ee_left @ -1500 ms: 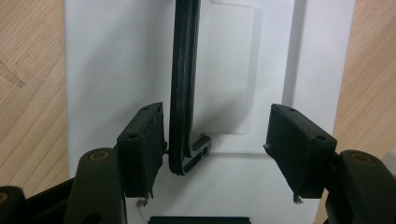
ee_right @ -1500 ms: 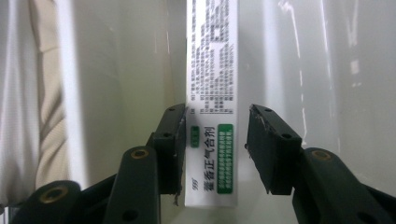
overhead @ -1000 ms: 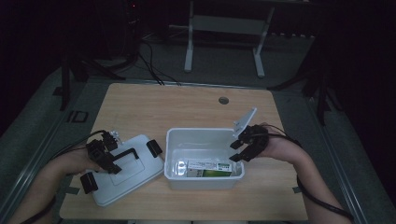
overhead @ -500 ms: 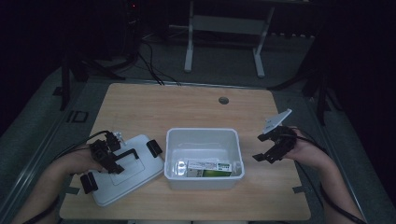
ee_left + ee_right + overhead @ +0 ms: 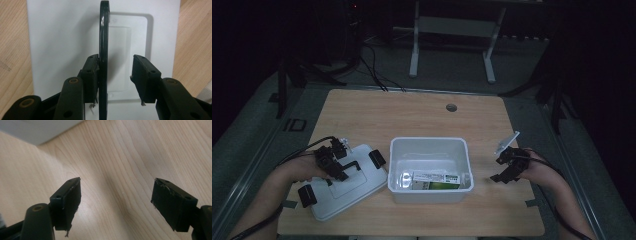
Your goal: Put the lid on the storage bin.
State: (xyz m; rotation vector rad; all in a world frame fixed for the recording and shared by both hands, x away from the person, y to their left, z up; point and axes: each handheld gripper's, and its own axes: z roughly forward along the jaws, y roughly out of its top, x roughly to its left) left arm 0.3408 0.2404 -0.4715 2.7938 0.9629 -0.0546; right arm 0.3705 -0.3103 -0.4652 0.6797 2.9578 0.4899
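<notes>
Dim room, dark floor and white stand legs behind a light wooden table [image 5: 422, 112]. Centre of the table: open white bin [image 5: 430, 148] containing a green-and-white carton [image 5: 434, 180] lying on its side near the front wall. Left of the bin, touching its lower left corner: white lid [image 5: 343, 187], flat on the wood, slightly rotated, with a black latch at each end and a black handle [image 5: 104, 37] raised on edge. Left gripper [image 5: 337, 167] over the lid, jaws just closing and astride the handle; one pad [image 5: 90, 77] against the handle, the other apart from it, so no grip yet. Right gripper [image 5: 504, 169] well right of the bin, low over bare wood, jaws wide apart after opening, nothing between the pads [image 5: 68, 202]. Forearms entering from the bottom edge.
</notes>
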